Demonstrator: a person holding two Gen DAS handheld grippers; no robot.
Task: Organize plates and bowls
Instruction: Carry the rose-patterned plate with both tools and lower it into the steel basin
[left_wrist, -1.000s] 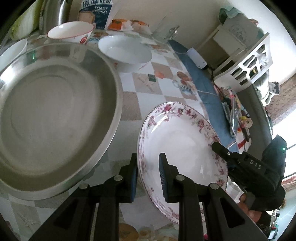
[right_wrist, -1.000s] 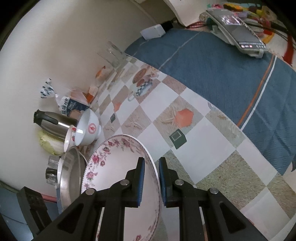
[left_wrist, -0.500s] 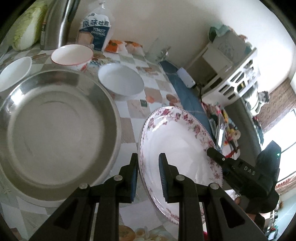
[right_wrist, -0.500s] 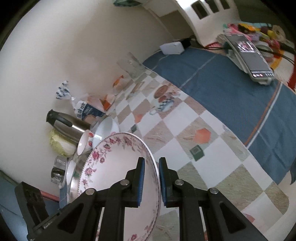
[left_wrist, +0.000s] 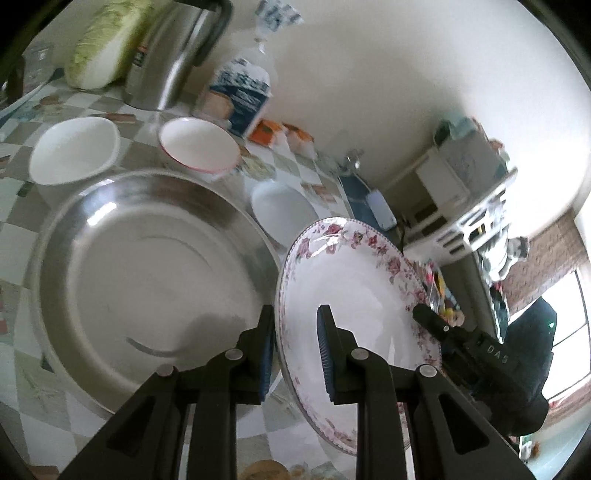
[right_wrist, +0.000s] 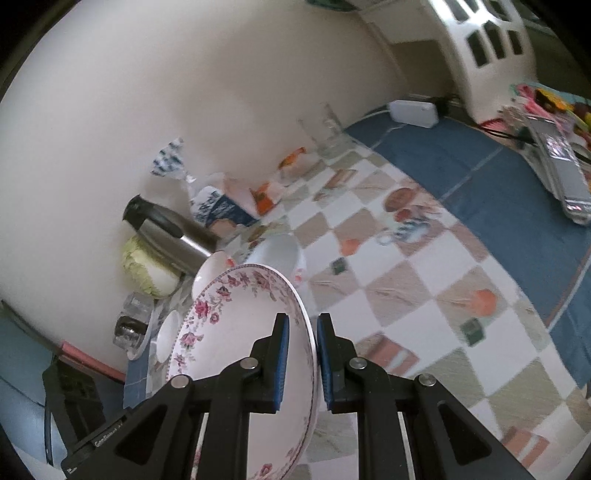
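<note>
A white plate with a pink floral rim is held in the air between both grippers, tilted above the table. My left gripper is shut on its near rim. My right gripper is shut on the opposite rim of the floral plate and shows in the left wrist view. A large steel basin sits left of the plate. Beyond it stand a white bowl, a red-rimmed bowl and a white dish.
A steel kettle, a cabbage and a toast bag stand along the back wall. A glass stands farther along the wall. A blue cloth with a phone covers the table's right part.
Both grippers have lifted the floral plate off the table and tilted it. The views have risen, so the kettle, cabbage and back wall show more.
</note>
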